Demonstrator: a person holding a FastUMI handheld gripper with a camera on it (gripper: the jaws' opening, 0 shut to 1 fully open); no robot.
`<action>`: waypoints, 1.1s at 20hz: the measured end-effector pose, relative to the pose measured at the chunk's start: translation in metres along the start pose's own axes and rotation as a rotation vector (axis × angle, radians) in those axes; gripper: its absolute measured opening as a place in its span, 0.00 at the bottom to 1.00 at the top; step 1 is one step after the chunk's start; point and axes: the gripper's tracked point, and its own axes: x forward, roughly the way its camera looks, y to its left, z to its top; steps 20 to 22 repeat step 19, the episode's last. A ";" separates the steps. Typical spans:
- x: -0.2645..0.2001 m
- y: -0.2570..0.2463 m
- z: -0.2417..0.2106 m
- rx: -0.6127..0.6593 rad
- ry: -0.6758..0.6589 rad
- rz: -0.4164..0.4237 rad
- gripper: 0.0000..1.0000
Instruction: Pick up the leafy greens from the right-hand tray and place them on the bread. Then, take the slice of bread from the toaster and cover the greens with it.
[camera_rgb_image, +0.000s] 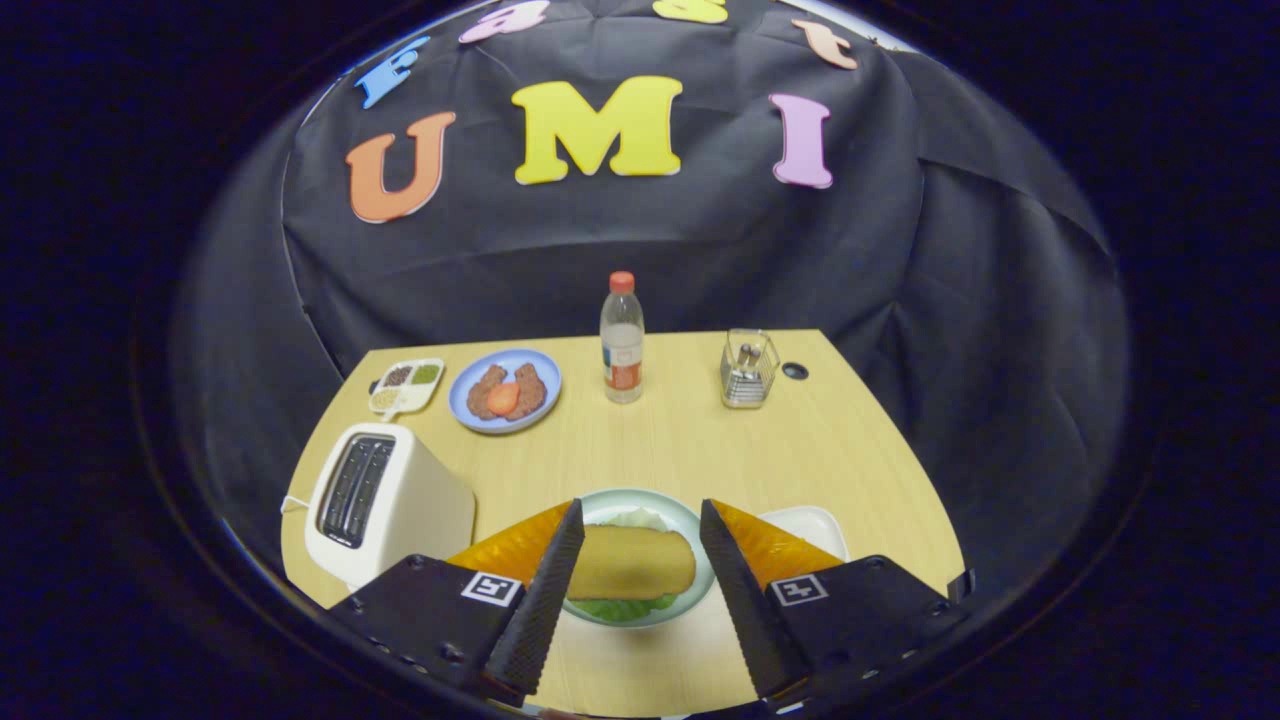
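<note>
A toasted slice of bread (630, 562) lies on top of leafy greens (622, 606) on a pale green plate (690, 530), with green leaf edges showing below it and a pale leaf behind it. My gripper (640, 535) hangs open above the plate, and the bread shows in the gap between its fingers with nothing held. The white toaster (385, 500) stands to the left of the plate, its slots dark. A white tray (815, 525) peeks out to the right of the plate, behind the right finger.
At the back of the wooden table (700, 450) stand a water bottle (622, 340), a glass jar in a wire holder (748, 368), a blue plate with meat and a tomato slice (505, 390), and a small divided dish of seeds (407, 385).
</note>
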 end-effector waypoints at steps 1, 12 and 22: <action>-0.014 0.004 0.009 -0.004 -0.037 0.009 0.75; -0.178 0.021 0.089 -0.066 -0.508 0.023 0.94; -0.246 0.015 0.102 -0.077 -0.612 0.050 0.96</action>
